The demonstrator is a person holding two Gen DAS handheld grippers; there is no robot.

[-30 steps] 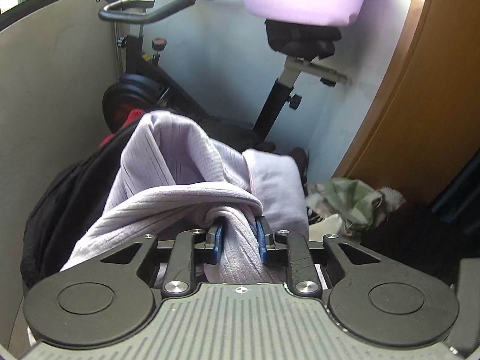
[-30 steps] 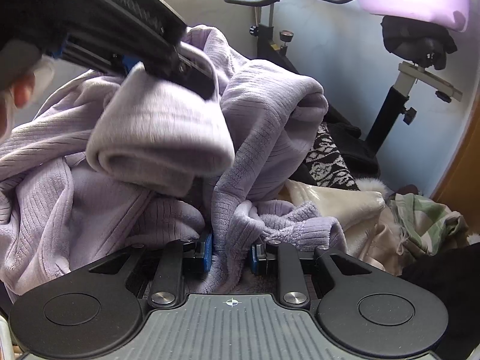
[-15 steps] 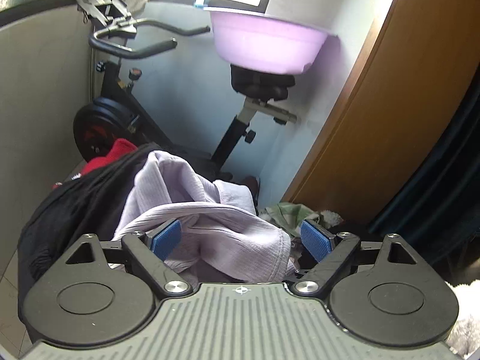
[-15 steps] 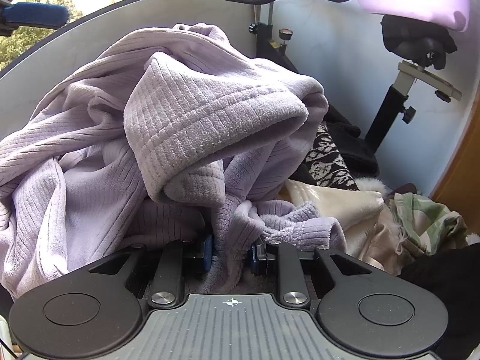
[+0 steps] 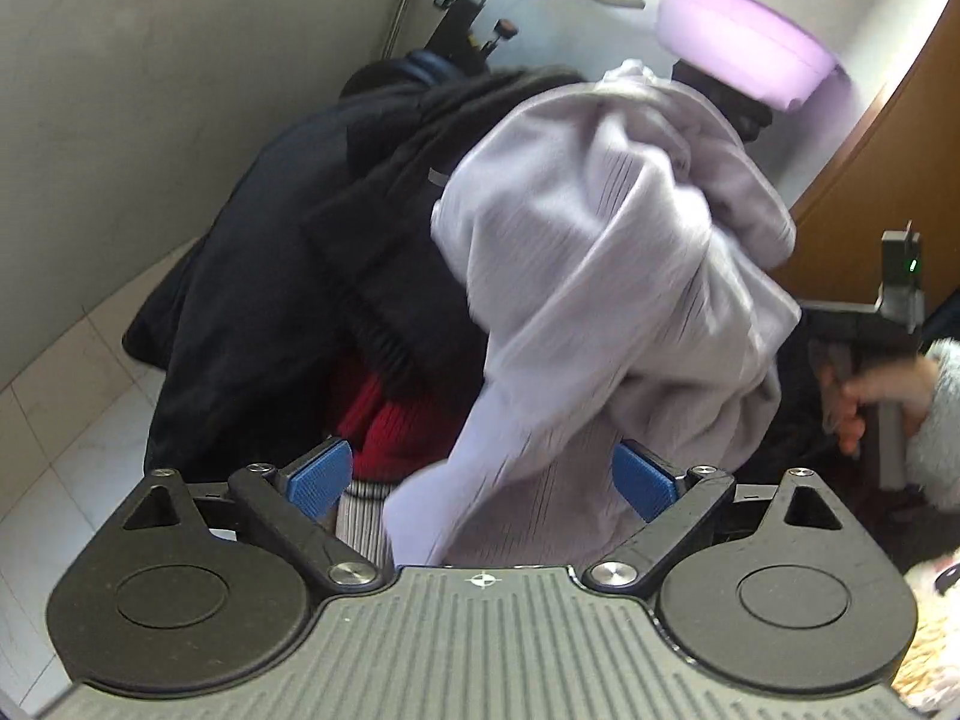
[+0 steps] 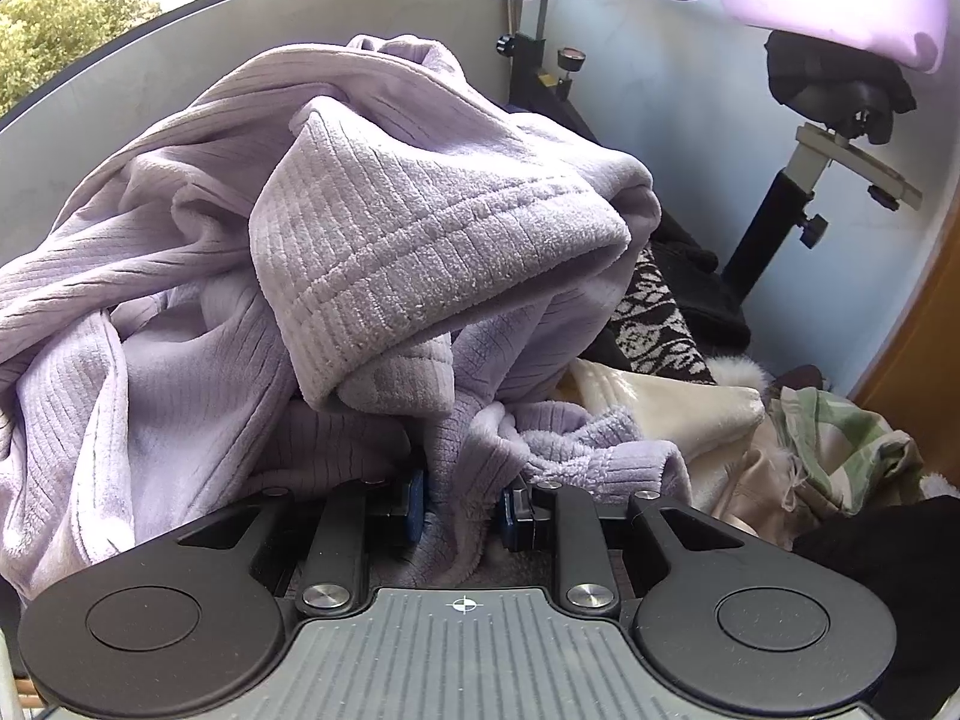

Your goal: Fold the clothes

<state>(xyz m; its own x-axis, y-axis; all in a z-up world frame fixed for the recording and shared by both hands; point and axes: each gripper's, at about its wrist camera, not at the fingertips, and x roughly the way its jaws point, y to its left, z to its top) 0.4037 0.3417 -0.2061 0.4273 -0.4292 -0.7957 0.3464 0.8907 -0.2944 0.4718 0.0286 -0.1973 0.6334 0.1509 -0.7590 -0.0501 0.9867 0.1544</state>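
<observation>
Left wrist view: left tool (image 5: 483, 480) just let go, jaws opening, now over robe (image 5: 600, 276) lower down. Right tool (image 6: 462, 507) keeps pinching robe. Regrasp probably next.

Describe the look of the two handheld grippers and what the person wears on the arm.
Both the left gripper and right gripper have black linkage fingers with silver pivot screws, blue ribbed pads, a grey ribbed body marked with a small crosshair, and round black discs either side. The right hand shows a fluffy white sleeve.

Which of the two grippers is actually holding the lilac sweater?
The right gripper: its pads pinch the lilac sweater. The left gripper stands wide, opening, gripping nothing.
</observation>
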